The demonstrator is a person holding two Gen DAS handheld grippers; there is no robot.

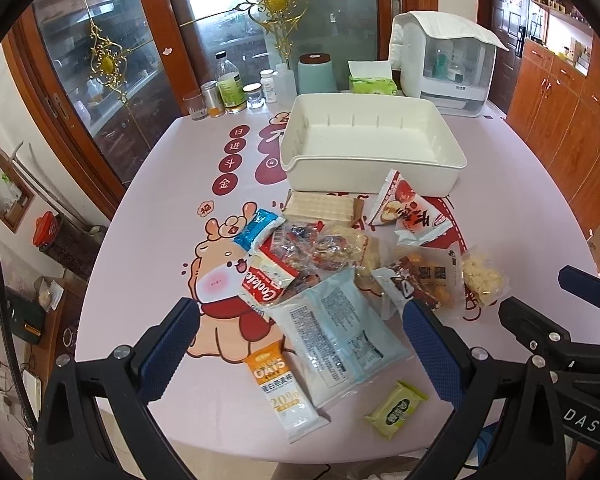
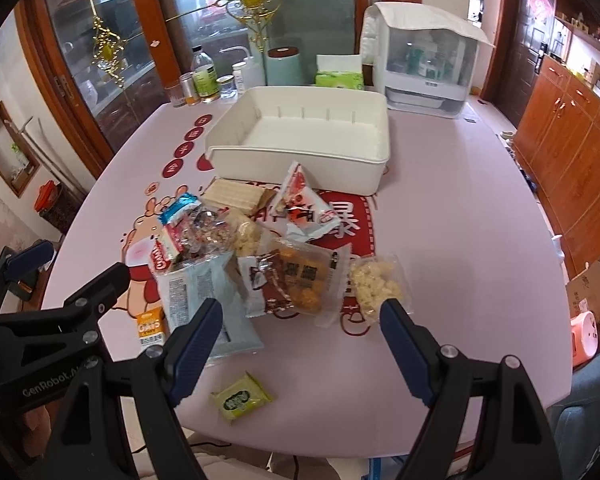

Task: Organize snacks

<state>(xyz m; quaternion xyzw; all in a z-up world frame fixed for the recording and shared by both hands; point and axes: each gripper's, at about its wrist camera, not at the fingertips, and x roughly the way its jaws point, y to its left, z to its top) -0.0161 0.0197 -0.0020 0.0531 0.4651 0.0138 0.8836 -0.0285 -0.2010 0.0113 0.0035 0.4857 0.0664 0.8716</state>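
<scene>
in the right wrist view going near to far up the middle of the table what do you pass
small yellow-green square snack packet → clear packet of orange-brown fried snacks → red and white triangular snack bag → empty white rectangular plastic bin → green tissue pack

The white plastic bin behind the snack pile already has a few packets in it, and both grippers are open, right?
Not quite: the white plastic bin holds nothing yet, as the left wrist view shows. All packets lie in front of it; both grippers are open.

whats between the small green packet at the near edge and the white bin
The heap of snack packets lies between the small green packet and the empty white bin; bare tablecloth right beyond the green one. Both wrist views show it.
</scene>
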